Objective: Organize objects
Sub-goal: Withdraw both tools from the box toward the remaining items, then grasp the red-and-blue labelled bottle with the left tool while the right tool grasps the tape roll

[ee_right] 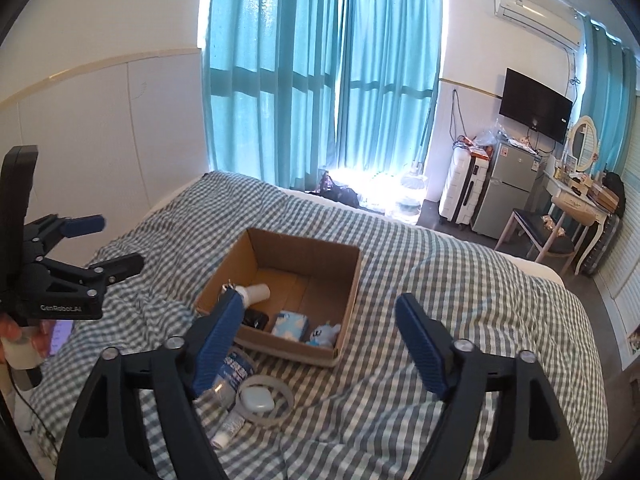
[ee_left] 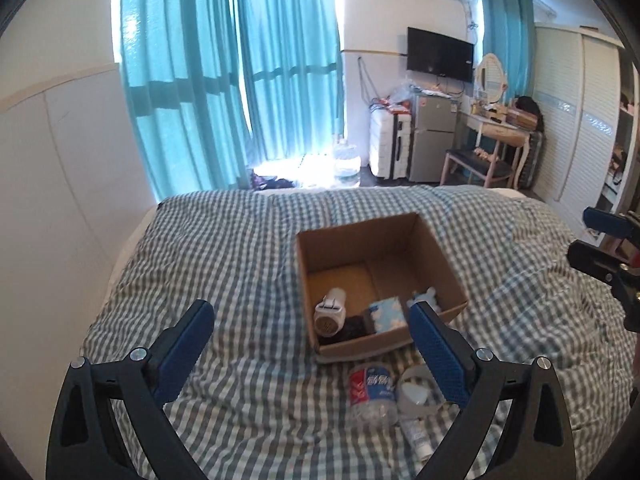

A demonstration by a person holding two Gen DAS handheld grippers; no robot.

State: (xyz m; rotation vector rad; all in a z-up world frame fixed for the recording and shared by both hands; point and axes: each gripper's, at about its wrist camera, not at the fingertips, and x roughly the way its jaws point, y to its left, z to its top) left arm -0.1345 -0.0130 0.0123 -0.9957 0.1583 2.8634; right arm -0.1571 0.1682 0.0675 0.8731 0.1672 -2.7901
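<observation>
An open cardboard box (ee_left: 384, 236) (ee_right: 308, 250) sits on the checked duvet. Inside it lie a white plug adapter (ee_left: 329, 312) (ee_right: 256, 292), a small black item (ee_left: 354, 328) (ee_right: 256, 319), a blue tissue pack (ee_left: 386, 314) (ee_right: 290, 324) and a blue plush (ee_left: 426, 298) (ee_right: 324, 334). In front of the box lie a plastic bottle (ee_left: 372, 394) (ee_right: 234, 376), a clear ring around a white case (ee_left: 418, 394) (ee_right: 264, 398) and a small tube (ee_left: 416, 438) (ee_right: 230, 428). My left gripper (ee_left: 310, 308) (ee_right: 118, 240) hangs open and empty above the bed. My right gripper (ee_right: 320, 299) (ee_left: 586, 234) is open too, holding nothing.
The checked duvet (ee_left: 240, 264) covers the whole bed, with a white wall (ee_left: 60, 200) on its left. Beyond the bed's foot stand teal curtains (ee_left: 240, 80), a water jug (ee_left: 346, 160), a suitcase (ee_left: 390, 144), a small fridge (ee_left: 434, 136) and a chair (ee_left: 476, 164). A phone (ee_right: 60, 336) lies at the left.
</observation>
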